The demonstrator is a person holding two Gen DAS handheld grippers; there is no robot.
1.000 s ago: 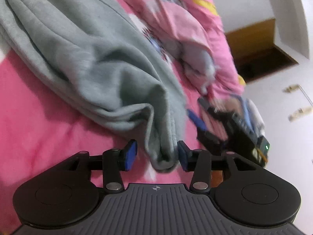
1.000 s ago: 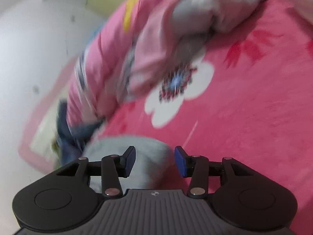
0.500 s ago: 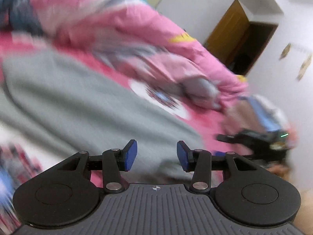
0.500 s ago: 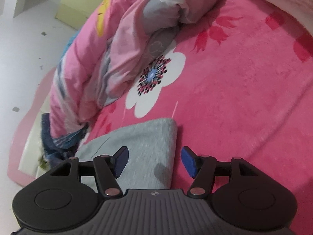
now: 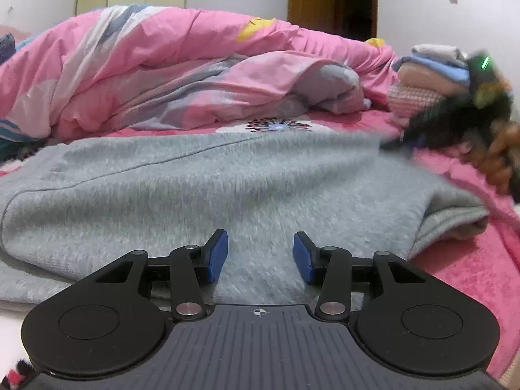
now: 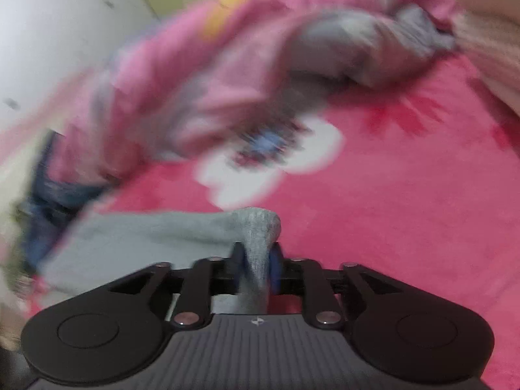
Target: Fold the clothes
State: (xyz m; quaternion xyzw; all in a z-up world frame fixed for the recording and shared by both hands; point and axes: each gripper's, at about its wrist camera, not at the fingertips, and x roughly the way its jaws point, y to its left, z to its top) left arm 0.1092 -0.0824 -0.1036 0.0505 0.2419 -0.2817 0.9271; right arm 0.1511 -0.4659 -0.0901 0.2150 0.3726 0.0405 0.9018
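Observation:
A grey fleece garment (image 5: 227,188) lies spread on the pink flowered bed sheet (image 5: 481,260), with a folded edge at its right end. My left gripper (image 5: 260,256) hovers low over its near side, open, nothing between the blue pads. My right gripper (image 6: 256,263) is closing its jaws on a raised corner of the grey garment (image 6: 260,227), and the pads pinch the fabric. In the left wrist view the right gripper (image 5: 403,143) shows blurred at the garment's far right corner, held by a hand (image 5: 500,162).
A rumpled pink quilt (image 5: 162,65) runs along the far side of the bed. A stack of folded clothes (image 5: 432,68) sits at the far right. Dark blue cloth (image 6: 55,191) lies at the bed's left edge. A brown door (image 5: 331,0) stands behind.
The left gripper rolled to level and moved along the garment, which now lies flat before it. The right gripper opened wider, moved onto the garment's corner and closed on it.

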